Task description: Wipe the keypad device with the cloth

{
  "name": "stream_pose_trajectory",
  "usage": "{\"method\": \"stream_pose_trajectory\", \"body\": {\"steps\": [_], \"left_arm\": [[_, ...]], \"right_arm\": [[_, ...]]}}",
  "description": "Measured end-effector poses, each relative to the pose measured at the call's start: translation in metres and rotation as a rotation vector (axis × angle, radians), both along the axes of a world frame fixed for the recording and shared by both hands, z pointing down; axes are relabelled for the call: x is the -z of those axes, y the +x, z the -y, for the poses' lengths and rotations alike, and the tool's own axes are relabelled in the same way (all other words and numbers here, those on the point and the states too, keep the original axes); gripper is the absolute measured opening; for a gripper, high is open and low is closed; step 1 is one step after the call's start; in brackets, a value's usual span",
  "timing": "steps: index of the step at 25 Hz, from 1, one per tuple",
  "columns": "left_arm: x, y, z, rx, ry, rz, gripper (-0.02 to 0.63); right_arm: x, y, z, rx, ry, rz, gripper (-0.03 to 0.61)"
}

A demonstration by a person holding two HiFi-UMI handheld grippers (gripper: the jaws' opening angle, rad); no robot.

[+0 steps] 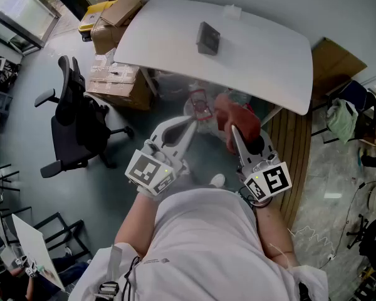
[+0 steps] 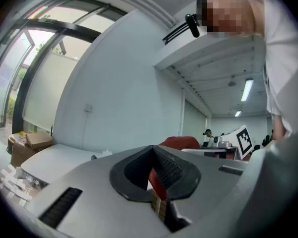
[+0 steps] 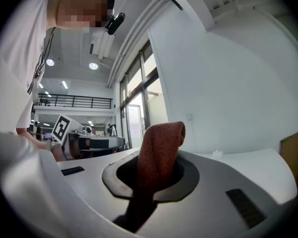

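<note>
We count one thin red-framed keypad device (image 1: 199, 104), held in the air off the near edge of the one white curved tabletop (image 1: 263, 58). The left gripper (image 1: 192, 123) is clamped on it, its jaws drawn tight on the device's edge. Just beside it is one rust-red woven cloth (image 1: 239, 119), pinched in the right gripper (image 1: 234, 137), whose jaws press on its fold. Whether cloth and device touch we cannot tell. On the tabletop lies one dark grey rectangular block (image 1: 208, 38). Left of the tabletop stand several brown cardboard boxes (image 1: 116, 83), their contents out of sight, and one black office chair (image 1: 75, 121).
</note>
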State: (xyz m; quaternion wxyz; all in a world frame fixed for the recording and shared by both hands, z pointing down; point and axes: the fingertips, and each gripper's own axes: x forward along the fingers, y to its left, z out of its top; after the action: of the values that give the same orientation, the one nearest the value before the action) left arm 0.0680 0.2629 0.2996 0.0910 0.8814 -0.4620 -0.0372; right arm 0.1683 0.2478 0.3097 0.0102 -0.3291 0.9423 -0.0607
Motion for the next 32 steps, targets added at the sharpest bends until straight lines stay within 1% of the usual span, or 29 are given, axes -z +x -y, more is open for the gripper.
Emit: {"method": "stream_pose_trajectory", "body": {"steps": [2,4,7,9,12,15,19,23,26,32], "left_arm": [[-0.002,-0.012,0.004,0.007,-0.009,-0.010,0.009],[-0.002,-0.021,0.006,-0.007,-0.008,-0.015,0.009],[-0.003,-0.028,0.010,-0.033,0.009,0.013,0.011],[-0.008,-0.035,0.015,-0.039,0.000,0.025,0.011],[-0.012,-0.048,0.022,-0.077,-0.018,-0.020,0.009],[-0.017,-0.064,0.027,-0.106,-0.017,-0.027,0.011],[-0.025,-0.089,0.031,-0.148,-0.045,-0.048,0.011],[-0.030,-0.103,0.035,-0.175,-0.059,-0.035,0.011],[-0.034,-0.107,0.039,-0.166,-0.065,-0.023,0.011],[-0.046,-0.121,0.070,-0.087,-0.093,-0.024,0.011]], "right_arm": [[0.002,-0.009,0.001,-0.007,0.007,-0.004,0.053],[0.003,-0.018,0.002,-0.015,0.012,-0.011,0.052],[0.004,-0.029,0.006,-0.035,0.015,-0.018,0.053],[0.004,-0.035,0.010,-0.052,0.008,-0.019,0.052],[0.003,-0.045,0.018,-0.083,0.002,-0.019,0.053],[0.002,-0.051,0.030,-0.129,-0.017,0.014,0.054],[-0.001,-0.061,0.048,-0.191,-0.067,0.086,0.054],[-0.004,-0.075,0.061,-0.193,-0.076,0.063,0.054],[-0.009,-0.082,0.071,-0.182,-0.095,0.056,0.054],[-0.018,-0.097,0.111,-0.120,-0.113,0.050,0.054]]}}
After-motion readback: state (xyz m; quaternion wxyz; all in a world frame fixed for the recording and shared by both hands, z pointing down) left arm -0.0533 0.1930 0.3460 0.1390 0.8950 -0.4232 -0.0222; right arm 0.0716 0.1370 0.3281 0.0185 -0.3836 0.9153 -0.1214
